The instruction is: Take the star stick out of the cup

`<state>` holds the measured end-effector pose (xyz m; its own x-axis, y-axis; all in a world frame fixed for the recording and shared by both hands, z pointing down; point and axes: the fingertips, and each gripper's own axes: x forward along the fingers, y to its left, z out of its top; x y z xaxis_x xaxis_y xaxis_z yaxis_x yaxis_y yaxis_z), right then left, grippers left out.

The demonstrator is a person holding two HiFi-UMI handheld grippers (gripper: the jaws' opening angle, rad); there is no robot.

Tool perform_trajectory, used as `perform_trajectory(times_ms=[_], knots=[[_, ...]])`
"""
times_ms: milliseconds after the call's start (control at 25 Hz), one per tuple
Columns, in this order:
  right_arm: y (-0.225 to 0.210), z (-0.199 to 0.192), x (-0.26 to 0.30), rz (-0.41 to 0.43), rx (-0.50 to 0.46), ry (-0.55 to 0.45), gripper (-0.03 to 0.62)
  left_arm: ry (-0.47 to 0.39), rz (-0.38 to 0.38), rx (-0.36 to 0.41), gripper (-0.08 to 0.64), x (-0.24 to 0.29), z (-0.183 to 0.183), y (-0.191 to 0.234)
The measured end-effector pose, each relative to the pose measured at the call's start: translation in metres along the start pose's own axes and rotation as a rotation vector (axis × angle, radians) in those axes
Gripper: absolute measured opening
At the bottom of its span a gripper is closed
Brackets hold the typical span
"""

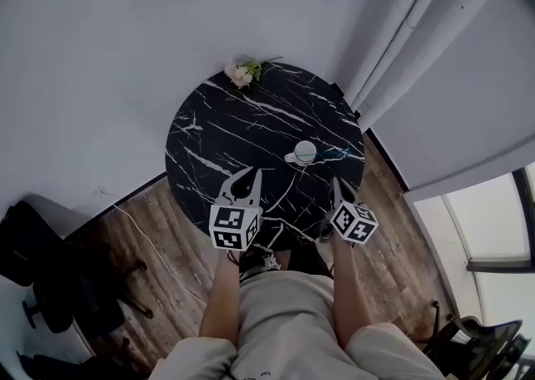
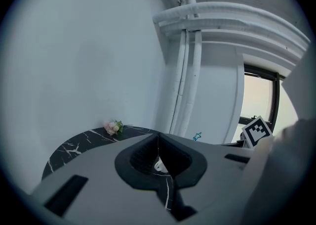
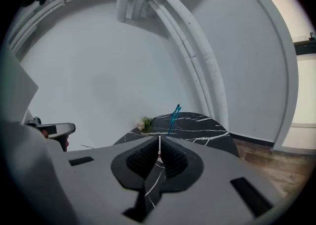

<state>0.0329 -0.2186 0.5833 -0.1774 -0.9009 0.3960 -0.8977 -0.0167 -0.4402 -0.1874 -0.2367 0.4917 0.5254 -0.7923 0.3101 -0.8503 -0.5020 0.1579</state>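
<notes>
I log a pale beige shirt [image 1: 280,307], forearms bare. Matching pale trousers [image 1: 205,360] below the shirt. Ahead of the shirt: left gripper [image 1: 253,172] and right gripper [image 1: 337,184], light grey shells, black ribbed pads [image 2: 142,156]. White faces with black square markers on left cube [image 1: 235,228] and right cube [image 1: 353,222].

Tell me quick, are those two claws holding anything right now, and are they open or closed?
Left gripper: closed, holding nothing.
Right gripper: closed, holding nothing.
</notes>
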Motion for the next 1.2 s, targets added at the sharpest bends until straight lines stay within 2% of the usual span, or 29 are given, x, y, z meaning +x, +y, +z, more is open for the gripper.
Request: perform_trajectory(times_ms=[160,560,1000,1200], knots=[[0.008,0.001,0.019,0.014,-0.003,0.02,0.035,0.01,-0.039,-0.013,0.021,0.024,0.007,-0.007],[0.002,0.002,0.069,0.029,0.037,0.041,0.037,0.096,-0.105,-0.034,0.021,0.078,-0.012,-0.016],[-0.009,-0.009,0.109,0.002,0.041,0.113,0.037,0.136,-0.097,-0.099,0.021,0.123,-0.021,0.001],[-0.016,-0.01,0.118,-0.003,0.053,0.115,0.038,0.156,-0.097,-0.114,0.021,0.138,-0.026,0.003]])
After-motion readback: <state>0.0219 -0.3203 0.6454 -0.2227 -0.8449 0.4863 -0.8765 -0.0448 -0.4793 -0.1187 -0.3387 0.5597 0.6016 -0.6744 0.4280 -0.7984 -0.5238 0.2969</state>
